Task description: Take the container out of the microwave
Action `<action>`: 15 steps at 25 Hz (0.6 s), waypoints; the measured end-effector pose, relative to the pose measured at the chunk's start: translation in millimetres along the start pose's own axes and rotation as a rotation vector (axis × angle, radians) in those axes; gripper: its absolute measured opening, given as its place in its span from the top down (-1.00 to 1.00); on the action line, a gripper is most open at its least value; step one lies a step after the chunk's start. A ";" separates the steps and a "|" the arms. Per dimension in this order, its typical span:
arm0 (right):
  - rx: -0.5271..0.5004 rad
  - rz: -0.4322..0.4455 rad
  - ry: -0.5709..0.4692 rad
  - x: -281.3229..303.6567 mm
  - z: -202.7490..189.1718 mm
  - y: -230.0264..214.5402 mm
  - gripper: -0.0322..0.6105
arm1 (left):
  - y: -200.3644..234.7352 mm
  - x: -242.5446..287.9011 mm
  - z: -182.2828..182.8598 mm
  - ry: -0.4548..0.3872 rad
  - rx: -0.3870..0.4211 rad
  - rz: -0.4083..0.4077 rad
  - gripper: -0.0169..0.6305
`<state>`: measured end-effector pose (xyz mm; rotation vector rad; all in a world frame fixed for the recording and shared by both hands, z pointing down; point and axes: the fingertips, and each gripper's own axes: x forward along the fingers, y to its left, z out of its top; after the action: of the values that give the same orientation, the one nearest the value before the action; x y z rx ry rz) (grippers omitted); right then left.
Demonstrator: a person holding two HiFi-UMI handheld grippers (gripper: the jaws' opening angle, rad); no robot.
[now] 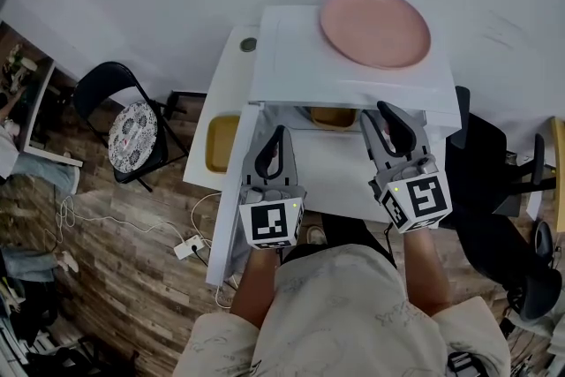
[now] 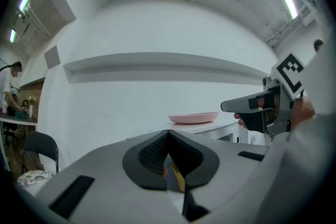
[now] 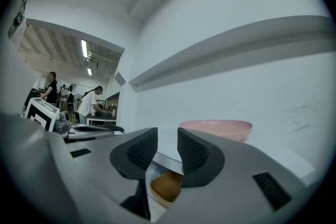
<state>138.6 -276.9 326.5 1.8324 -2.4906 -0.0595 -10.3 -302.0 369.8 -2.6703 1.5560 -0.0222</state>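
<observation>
On white table (image 1: 228, 71), microwave (image 1: 291, 57) holds brown container (image 1: 334, 116), long side crosswise; left hand-held gripper (image 1: 281, 131) clenched empty, right hand-held gripper (image 1: 388, 112) released.

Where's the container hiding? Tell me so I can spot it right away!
Find the big white microwave. A pink plate sits on its top; the container is lower, in the opening under the front edge. It is brownish-yellow, not pink, and only part of it shows.

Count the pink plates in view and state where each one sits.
1. The pink plate lies on top of the white microwave; others could be hidden inside it.
</observation>
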 end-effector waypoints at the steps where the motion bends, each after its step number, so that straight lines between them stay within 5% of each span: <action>1: -0.002 0.001 0.004 -0.1 -1.4 -0.3 0.49 | -0.8 0.4 -0.8 0.002 -0.001 -0.001 0.93; 15: -0.015 0.036 0.102 5.3 -35.6 -0.3 0.49 | -12.0 9.9 -24.6 0.052 -0.012 -0.011 0.93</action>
<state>139.5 -282.1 362.0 1.7375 -2.4463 0.0161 4.1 -305.6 394.9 -2.7087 1.5612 -0.0840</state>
